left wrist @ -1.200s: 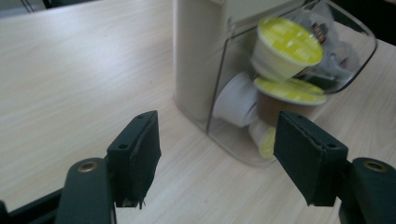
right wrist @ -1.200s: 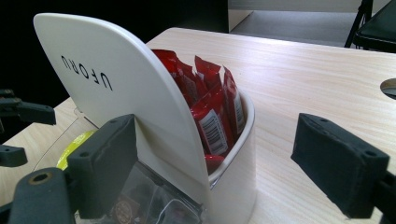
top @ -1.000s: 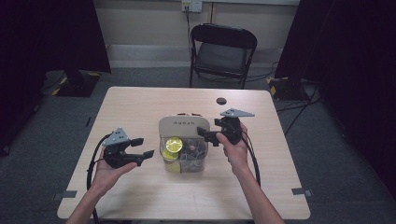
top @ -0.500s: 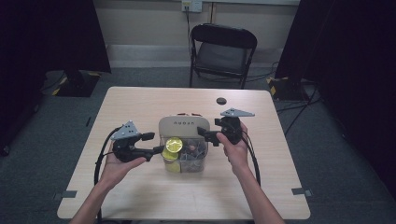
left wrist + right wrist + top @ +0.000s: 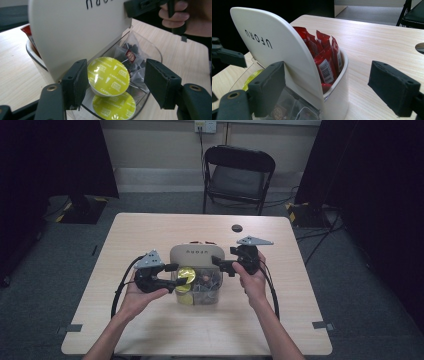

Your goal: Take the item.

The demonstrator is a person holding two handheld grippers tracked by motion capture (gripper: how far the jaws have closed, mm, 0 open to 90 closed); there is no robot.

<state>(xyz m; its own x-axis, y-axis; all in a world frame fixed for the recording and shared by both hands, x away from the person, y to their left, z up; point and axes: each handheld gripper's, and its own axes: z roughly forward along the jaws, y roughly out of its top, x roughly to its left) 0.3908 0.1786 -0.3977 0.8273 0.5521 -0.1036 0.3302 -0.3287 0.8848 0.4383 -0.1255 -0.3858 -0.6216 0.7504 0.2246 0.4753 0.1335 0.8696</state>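
Note:
A white and clear organiser box [image 5: 196,254] stands mid-table. Its clear front bin holds two yellow-green coffee capsules [image 5: 186,275] and dark tea bags [image 5: 206,281]. My left gripper [image 5: 176,275] reaches into that bin from the left. In the left gripper view, the gripper [image 5: 116,85] is open, with the upper capsule [image 5: 108,76] between the jaws and close against the left pad. A second capsule [image 5: 113,106] lies below. My right gripper [image 5: 220,265] is open at the box's right side. In the right gripper view, the gripper [image 5: 329,85] straddles the white divider [image 5: 277,50], behind which sit red sachets [image 5: 324,57].
A round black disc [image 5: 237,228] is set into the tabletop behind the box. A black folding chair [image 5: 239,175] stands beyond the far table edge. Bare wood lies on every side of the box. Cables loop from both grippers toward the near edge.
My left gripper has moved right and up to the box, and its jaws now flank the upper capsule. The right gripper has stayed at the box's right side.

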